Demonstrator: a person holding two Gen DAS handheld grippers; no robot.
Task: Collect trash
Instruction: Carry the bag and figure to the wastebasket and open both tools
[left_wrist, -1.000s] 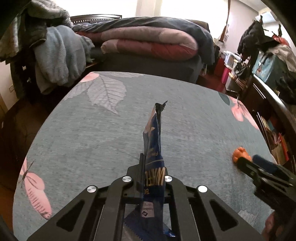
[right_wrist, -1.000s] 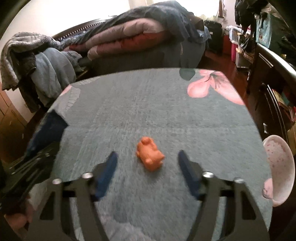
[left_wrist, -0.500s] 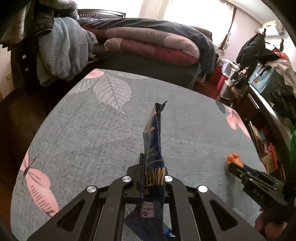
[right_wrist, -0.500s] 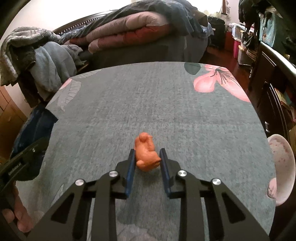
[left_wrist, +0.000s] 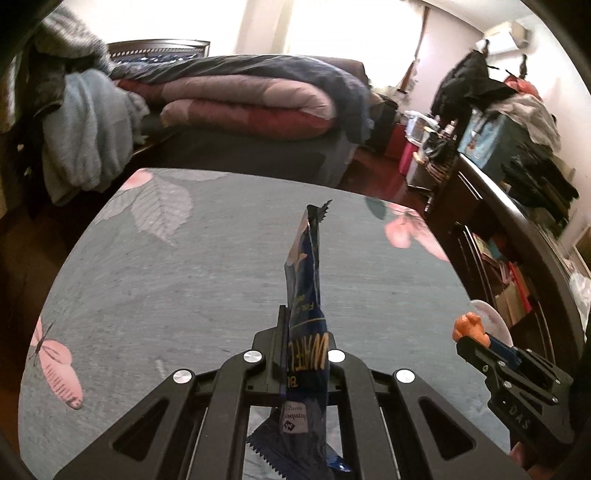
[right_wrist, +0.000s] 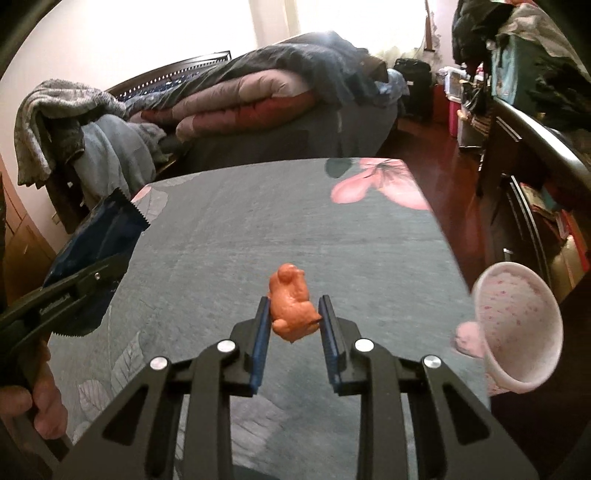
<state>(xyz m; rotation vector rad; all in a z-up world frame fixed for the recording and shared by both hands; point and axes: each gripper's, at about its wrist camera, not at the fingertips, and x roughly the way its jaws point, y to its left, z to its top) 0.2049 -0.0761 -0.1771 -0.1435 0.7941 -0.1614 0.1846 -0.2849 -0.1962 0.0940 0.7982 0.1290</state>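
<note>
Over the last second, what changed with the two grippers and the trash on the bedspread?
The right gripper closed on the orange lump, which lay loose between its open jaws, and lifted it off the grey floral bedspread. The left gripper rose too. Unchanged: it stays shut on the blue wrapper; the pink bin keeps its place.

Blue wrapper (left_wrist: 304, 325) upright; orange lump (right_wrist: 291, 304) pinched, lifted.

Bed (right_wrist: 280, 229) as landmark: wrapper (left_wrist: 304, 295) over its middle, lump (right_wrist: 291, 306) to wrapper's right, cup (right_wrist: 517, 328) off bed's right edge, folded quilts (left_wrist: 240, 107) behind, shelves (left_wrist: 517, 266) far right.
</note>
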